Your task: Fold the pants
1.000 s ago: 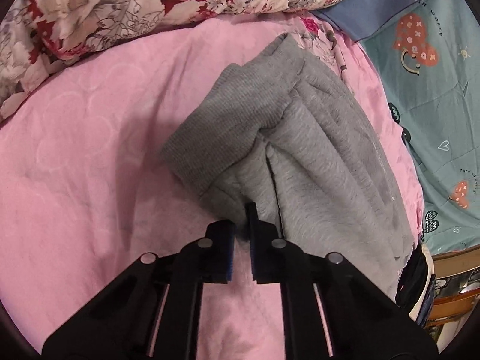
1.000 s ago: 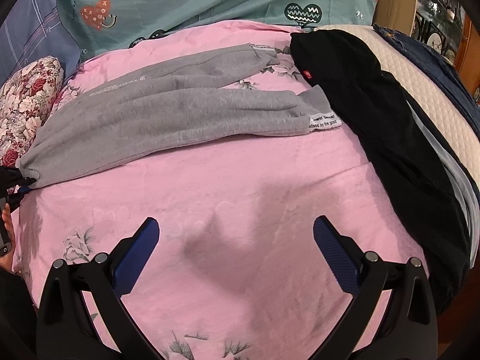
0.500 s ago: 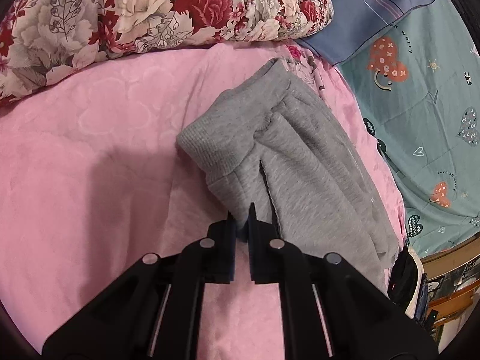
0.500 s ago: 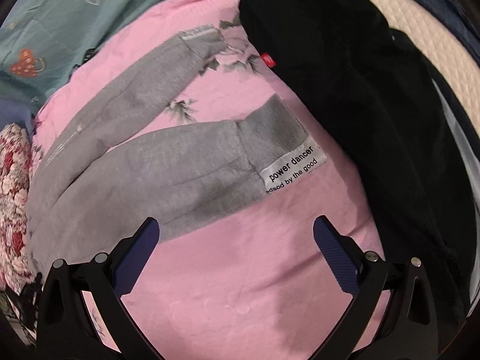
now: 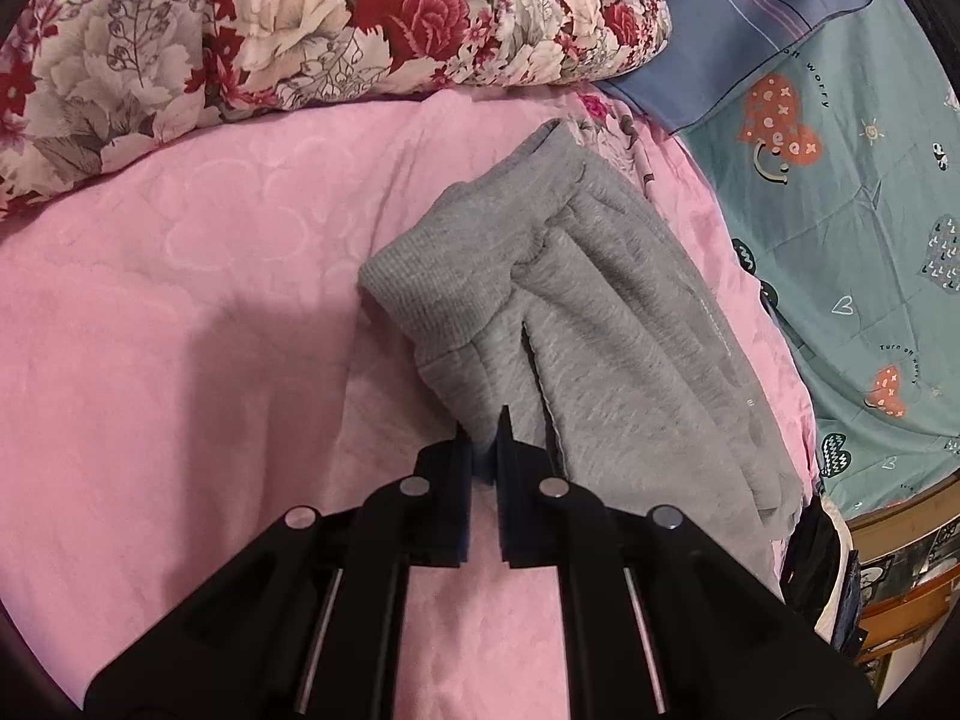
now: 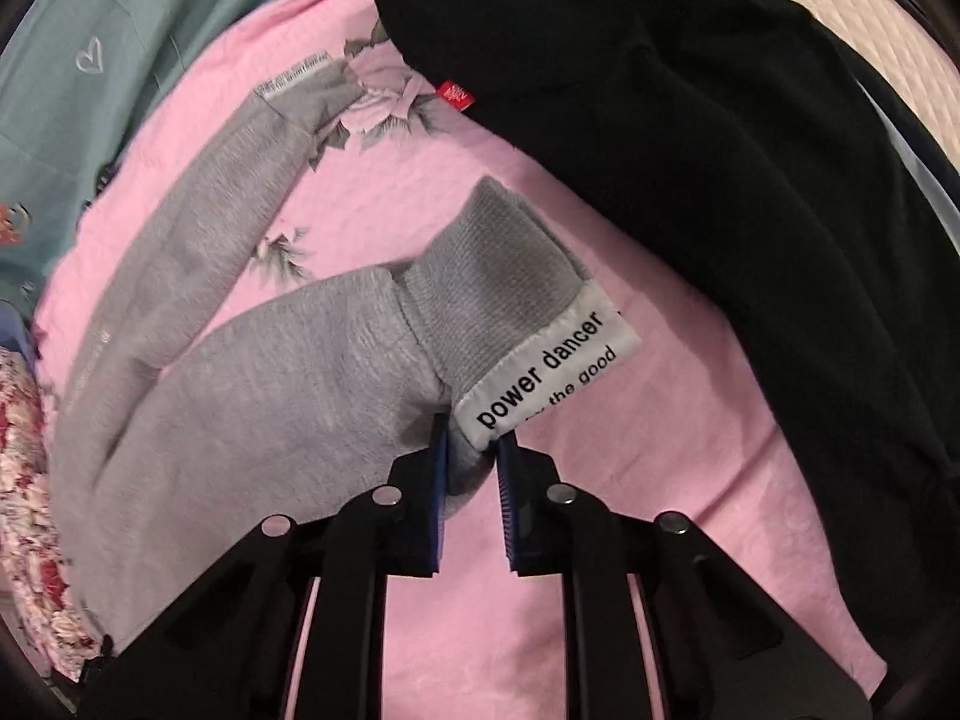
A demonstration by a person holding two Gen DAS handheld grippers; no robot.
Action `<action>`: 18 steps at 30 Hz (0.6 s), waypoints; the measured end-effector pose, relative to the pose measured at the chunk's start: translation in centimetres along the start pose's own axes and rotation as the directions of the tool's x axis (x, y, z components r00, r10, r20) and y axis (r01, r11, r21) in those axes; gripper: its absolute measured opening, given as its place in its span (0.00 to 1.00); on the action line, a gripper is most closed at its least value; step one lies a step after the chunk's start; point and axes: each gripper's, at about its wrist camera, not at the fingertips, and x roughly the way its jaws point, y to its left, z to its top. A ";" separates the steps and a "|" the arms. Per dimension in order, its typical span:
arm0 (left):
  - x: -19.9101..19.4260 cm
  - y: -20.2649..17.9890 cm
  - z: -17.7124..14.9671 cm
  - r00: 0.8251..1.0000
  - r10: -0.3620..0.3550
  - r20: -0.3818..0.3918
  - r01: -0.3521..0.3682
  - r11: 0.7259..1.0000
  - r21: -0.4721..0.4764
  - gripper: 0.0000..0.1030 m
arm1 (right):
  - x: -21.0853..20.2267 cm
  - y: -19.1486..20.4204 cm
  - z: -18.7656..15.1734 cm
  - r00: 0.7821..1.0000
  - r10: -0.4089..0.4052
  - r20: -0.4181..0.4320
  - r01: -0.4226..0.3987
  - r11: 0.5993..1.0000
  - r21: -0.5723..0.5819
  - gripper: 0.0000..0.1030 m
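Grey sweatpants (image 5: 606, 324) lie on a pink bedsheet (image 5: 180, 312). In the left wrist view the ribbed waistband (image 5: 444, 276) is nearest. My left gripper (image 5: 483, 450) is shut on the pants' near edge just below the waistband. In the right wrist view the two legs (image 6: 252, 372) spread apart. The near leg ends in a ribbed cuff (image 6: 486, 288) with a white "power dancer" label (image 6: 540, 369). My right gripper (image 6: 471, 450) is shut on that cuff at the label's lower corner. The far leg's cuff (image 6: 300, 90) lies flat.
A floral quilt (image 5: 270, 30) lies behind the waistband. A teal patterned sheet (image 5: 852, 228) and a blue pillow (image 5: 750, 18) are at the right. A black garment (image 6: 720, 192) lies right of the cuff, over a cream quilted cover (image 6: 840, 18).
My right gripper moved forward to the near leg's cuff and closed on it from wide open. My left gripper stayed shut on the waist end, shifting slightly.
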 end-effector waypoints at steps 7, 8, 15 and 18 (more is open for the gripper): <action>-4.3 0.6 -1.5 1.000 -0.023 0.018 0.023 1.000 0.006 0.06 | -6.1 -2.3 -4.3 0.995 0.074 0.068 -0.071 0.997 -0.042 0.14; -4.8 1.0 -1.8 1.000 -0.023 0.009 0.023 1.000 0.005 0.06 | -6.5 -2.8 -5.1 0.994 0.083 0.066 -0.080 0.996 -0.046 0.14; -4.0 2.9 -3.3 0.997 0.058 -0.047 -0.057 0.998 0.029 0.06 | -4.8 -4.2 -8.1 0.999 0.021 0.035 -0.019 0.998 -0.067 0.14; -3.7 2.8 -3.5 0.993 0.107 -0.054 -0.104 0.994 0.040 0.18 | -3.1 -4.3 -8.3 0.998 -0.059 0.014 0.060 0.995 -0.083 0.31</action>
